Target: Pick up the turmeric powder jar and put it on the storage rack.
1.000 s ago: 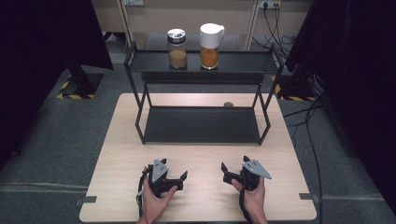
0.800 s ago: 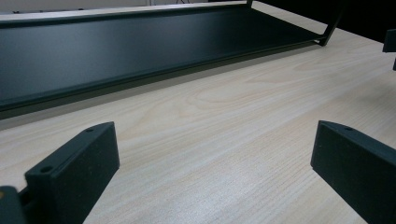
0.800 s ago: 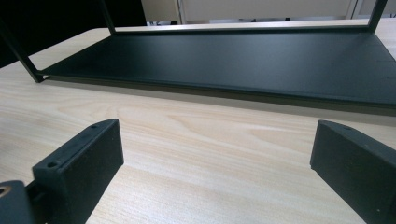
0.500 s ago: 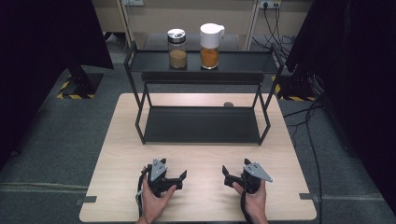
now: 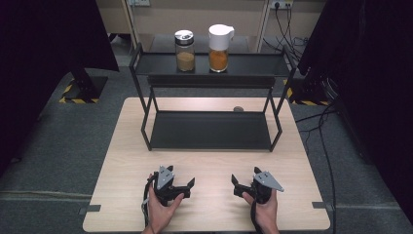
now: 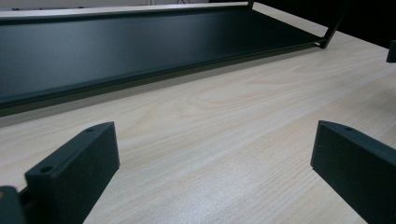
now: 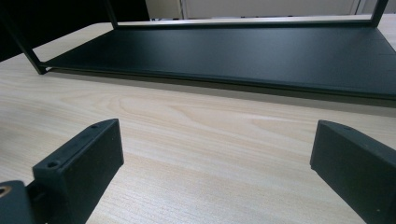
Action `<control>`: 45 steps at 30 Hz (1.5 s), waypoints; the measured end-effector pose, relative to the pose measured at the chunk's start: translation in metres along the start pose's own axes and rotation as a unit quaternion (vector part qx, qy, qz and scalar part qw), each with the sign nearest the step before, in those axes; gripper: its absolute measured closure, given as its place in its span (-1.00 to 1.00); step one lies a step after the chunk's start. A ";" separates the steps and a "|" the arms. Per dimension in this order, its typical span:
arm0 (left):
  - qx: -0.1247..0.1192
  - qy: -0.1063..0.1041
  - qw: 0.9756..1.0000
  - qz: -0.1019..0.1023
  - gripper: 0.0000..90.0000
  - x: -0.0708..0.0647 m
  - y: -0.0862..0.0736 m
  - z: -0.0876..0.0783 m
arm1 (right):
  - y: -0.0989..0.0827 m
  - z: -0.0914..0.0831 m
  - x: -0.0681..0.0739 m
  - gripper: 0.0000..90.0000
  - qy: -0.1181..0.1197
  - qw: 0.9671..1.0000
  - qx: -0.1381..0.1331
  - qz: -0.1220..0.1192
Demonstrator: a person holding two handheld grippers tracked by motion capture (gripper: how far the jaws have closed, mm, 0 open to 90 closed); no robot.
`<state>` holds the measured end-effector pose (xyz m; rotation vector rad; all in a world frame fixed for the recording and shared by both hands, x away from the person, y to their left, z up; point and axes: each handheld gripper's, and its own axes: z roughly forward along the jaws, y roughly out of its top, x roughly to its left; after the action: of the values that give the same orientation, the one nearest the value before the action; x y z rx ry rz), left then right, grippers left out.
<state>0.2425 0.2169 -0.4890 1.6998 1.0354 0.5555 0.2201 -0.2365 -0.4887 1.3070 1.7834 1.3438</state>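
A black two-tier rack (image 5: pixel 209 78) stands at the back of the wooden table (image 5: pixel 209 165). On its top shelf are a glass jar with a silver lid and brown contents (image 5: pixel 184 50) and a white-lidded container with orange contents (image 5: pixel 218 48). The lower shelf (image 5: pixel 209 130) is bare and also appears as the lower shelf (image 6: pixel 140 46) and the lower shelf (image 7: pixel 261 56). My left gripper (image 5: pixel 189 187) rests low near the front edge, open and holding nothing, as the left gripper (image 6: pixel 215 172) confirms. My right gripper (image 5: pixel 235 186) faces it, open with nothing in it, as does the right gripper (image 7: pixel 217 172).
A small dark round thing (image 5: pixel 238 109) lies on the table behind the rack's lower shelf. Bare wood lies between the rack and the grippers. Dark curtains hang at both sides, and cables (image 5: pixel 331 161) trail over the floor on the right.
The right gripper has slid very slightly toward the table's near edge. The left gripper has stayed in place, and both remain open.
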 end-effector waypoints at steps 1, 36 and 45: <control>0.000 0.000 1.000 0.000 -0.99 0.000 0.000 0.000 | 0.000 0.000 0.000 -0.94 0.001 1.000 -0.001 -0.001; 0.003 0.001 1.000 -0.002 -0.99 0.000 0.001 0.001 | 0.002 0.001 0.001 -0.94 0.000 1.000 0.005 -0.004; 0.003 0.001 1.000 -0.001 -0.99 0.000 0.001 0.001 | 0.002 0.001 0.001 -0.94 -0.001 1.000 0.005 -0.003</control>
<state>0.2433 0.2164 -0.4881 1.7038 1.0410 0.5526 0.2210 -0.2348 -0.4874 1.3054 1.7933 1.3320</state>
